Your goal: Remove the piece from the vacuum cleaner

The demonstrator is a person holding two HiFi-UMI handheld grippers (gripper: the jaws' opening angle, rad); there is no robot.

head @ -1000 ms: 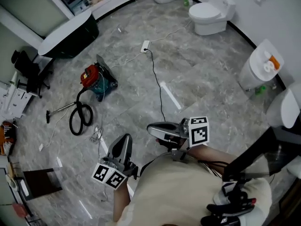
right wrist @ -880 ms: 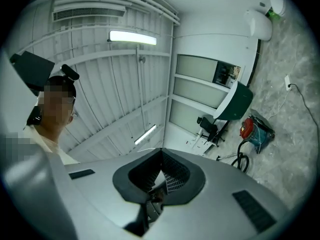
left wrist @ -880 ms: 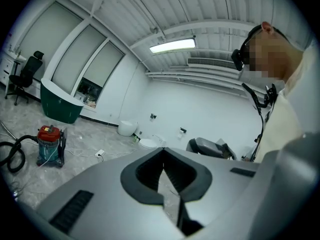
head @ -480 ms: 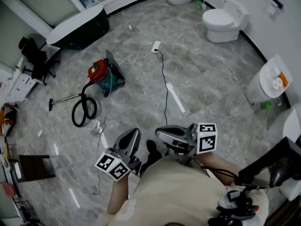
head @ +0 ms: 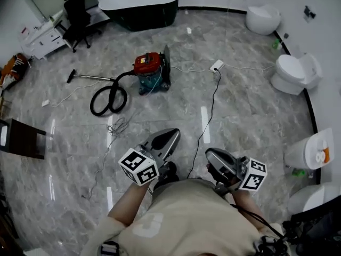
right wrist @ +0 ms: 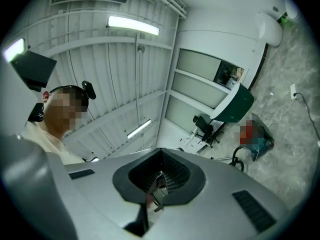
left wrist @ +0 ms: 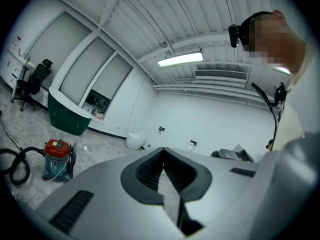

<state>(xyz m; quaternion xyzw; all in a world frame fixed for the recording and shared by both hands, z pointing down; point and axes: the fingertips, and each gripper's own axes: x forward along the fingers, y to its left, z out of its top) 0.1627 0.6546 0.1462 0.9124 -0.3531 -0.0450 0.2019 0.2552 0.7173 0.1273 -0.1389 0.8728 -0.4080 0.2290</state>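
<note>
head view: the vacuum cleaner (head: 151, 71) stands far off on the floor (head: 256, 105), its hose (head: 108, 99) coiled to its left. left gripper (head: 171, 136) and right gripper (head: 211, 156) sit near, both closed, holding nothing. the cord (head: 209, 111) lying between could probably catch a foot on the way over.
</note>
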